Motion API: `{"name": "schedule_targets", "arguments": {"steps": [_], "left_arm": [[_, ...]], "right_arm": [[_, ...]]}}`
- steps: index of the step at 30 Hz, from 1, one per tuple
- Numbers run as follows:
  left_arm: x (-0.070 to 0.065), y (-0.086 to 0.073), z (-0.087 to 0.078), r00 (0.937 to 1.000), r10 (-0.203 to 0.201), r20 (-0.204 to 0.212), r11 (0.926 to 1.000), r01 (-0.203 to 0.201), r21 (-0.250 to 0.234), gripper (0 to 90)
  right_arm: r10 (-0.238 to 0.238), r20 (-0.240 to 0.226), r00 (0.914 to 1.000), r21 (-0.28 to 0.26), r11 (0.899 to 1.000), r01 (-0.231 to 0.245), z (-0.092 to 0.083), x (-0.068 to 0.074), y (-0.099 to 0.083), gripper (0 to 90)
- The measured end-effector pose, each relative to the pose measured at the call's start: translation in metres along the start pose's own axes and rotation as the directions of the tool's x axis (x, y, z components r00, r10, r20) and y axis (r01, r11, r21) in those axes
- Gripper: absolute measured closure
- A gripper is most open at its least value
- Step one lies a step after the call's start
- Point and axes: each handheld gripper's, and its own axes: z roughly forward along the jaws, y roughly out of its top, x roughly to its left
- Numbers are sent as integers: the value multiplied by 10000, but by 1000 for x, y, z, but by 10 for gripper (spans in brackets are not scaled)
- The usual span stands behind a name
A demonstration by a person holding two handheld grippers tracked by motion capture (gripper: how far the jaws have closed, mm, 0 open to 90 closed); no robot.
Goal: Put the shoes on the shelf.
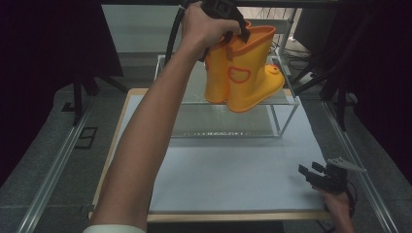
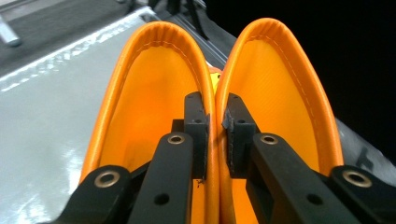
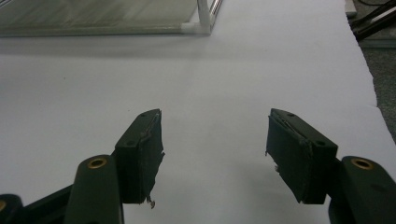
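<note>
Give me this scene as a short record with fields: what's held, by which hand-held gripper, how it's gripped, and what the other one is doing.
held thing: pair of orange rubber boots
holder: left hand-held gripper, shut on the two inner rims pressed together
boots' position: lifted, in front of the glass shelf rack with metal frame
right hand-held gripper: open, nothing between its jaws, low over the white table top
right hand-held gripper's place: near right corner of the table
</note>
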Motion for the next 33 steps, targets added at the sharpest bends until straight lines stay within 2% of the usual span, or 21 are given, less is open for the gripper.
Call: {"name": "schedule_targets", "arguments": {"steps": [5, 12, 15, 18, 20, 22, 25, 28, 31, 33], "left_arm": [[15, 5, 11, 9969, -614, -483, 9981, 610, -99, 826], [36, 8, 25, 9849, -1374, -1057, 9903, 1346, -337, 826], [45, 7, 28, 9756, -1716, -1369, 9850, 1670, -446, 826], [54, 5, 32, 9623, -2071, -1765, 9781, 1997, -592, 826], [61, 3, 36, 9490, -2395, -2051, 9706, 2288, -746, 826], [68, 2, 39, 9391, -2591, -2257, 9656, 2464, -830, 826], [79, -2, 44, 9201, -2900, -2633, 9570, 2756, -909, 826], [88, -5, 49, 9090, -3082, -2806, 9513, 2944, -912, 825], [93, -9, 54, 9044, -3159, -2869, 9486, 3065, -782, 825], [96, -11, 58, 9037, -3192, -2852, 9474, 3118, -722, 823]], "right_arm": [[2, -2, 10000, -9, 10000, -2, 0, 1, 0, 359], [-51, -16, 10000, -36, 10000, 51, -1, 1, 1, 359], [-55, -24, 10000, -11, 10000, 55, 0, 1, 1, 359], [-70, -36, 10000, 14, 10000, 70, 1, 2, 1, 359], [-45, -51, 10000, 19, 10000, 45, 1, 2, 1, 360], [-85, -42, 10000, 30, 10000, 85, 2, 2, 0, 359], [-144, -43, 9999, 32, 9999, 144, 2, 3, 0, 359], [-159, -24, 9999, 12, 9999, 159, 2, 2, 1, 359], [-105, -35, 9999, 49, 9999, 106, 2, 1, 1, 359], [-120, -14, 9999, 66, 9999, 121, 3, 1, 0, 359]]}}
